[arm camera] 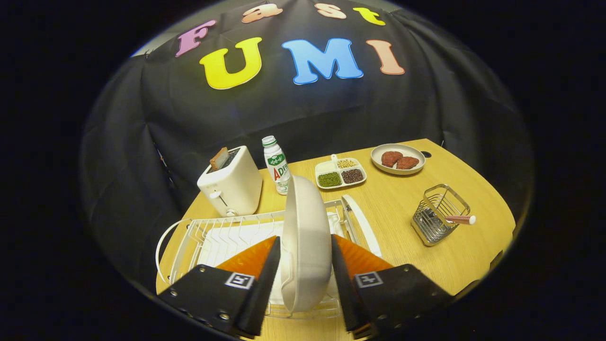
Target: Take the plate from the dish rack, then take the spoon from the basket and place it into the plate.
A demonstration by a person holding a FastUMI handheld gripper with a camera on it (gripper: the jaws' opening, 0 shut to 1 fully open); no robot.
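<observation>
A white plate (307,222) stands on edge in the white wire dish rack (213,232). My gripper (305,239) holds it, one finger pressed against each face, and the plate rises well above the fingertips. Its lower rim still sits at rack level. To the right, beyond the fingers, a metal wire basket (438,215) stands on the wooden table (416,260). The spoon (460,219) lies in the basket, with its pinkish, white-tipped handle poking out over the right rim.
Behind the rack stand a white toaster (230,187) with a slice of toast and a small white bottle (276,166). Farther back are a divided dish of beans (340,173) and a plate with two pieces of meat (397,158).
</observation>
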